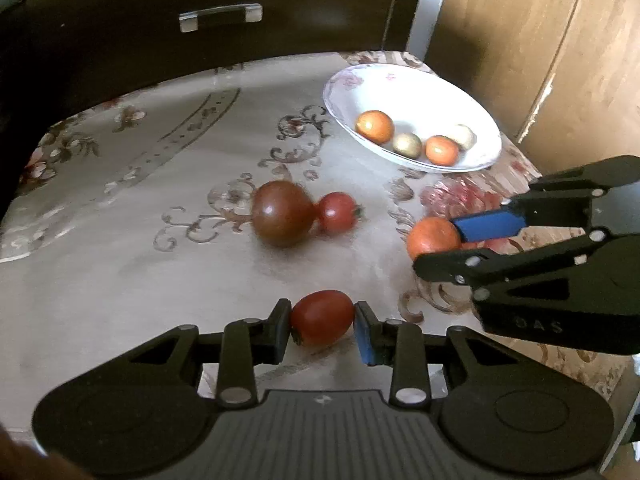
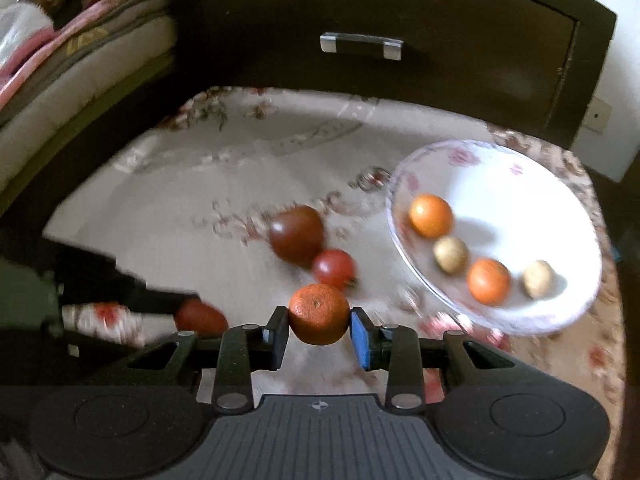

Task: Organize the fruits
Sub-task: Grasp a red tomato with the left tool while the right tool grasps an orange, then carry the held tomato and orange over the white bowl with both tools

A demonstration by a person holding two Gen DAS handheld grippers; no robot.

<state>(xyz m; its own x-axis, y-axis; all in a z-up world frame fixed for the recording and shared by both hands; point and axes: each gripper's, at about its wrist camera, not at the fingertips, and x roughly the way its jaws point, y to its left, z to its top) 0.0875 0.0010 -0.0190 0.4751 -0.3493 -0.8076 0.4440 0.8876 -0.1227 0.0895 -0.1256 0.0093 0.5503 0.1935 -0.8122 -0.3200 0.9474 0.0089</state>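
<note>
Tongs (image 1: 322, 322) over floral tablecloth (image 1: 160, 272) — dark drawer cabinet (image 1: 200, 48) behind.

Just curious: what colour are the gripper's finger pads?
Blue pads, clearest in the right wrist view.

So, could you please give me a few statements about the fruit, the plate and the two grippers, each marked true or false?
1. The left gripper has an oval red tomato between its fingers. True.
2. The right gripper is empty. False: an orange sits between its fingers.
3. The white plate holds four pieces of fruit. True.
4. The dark tomato lies on the plate. False: it rests on the tablecloth, against a small red tomato.
</note>
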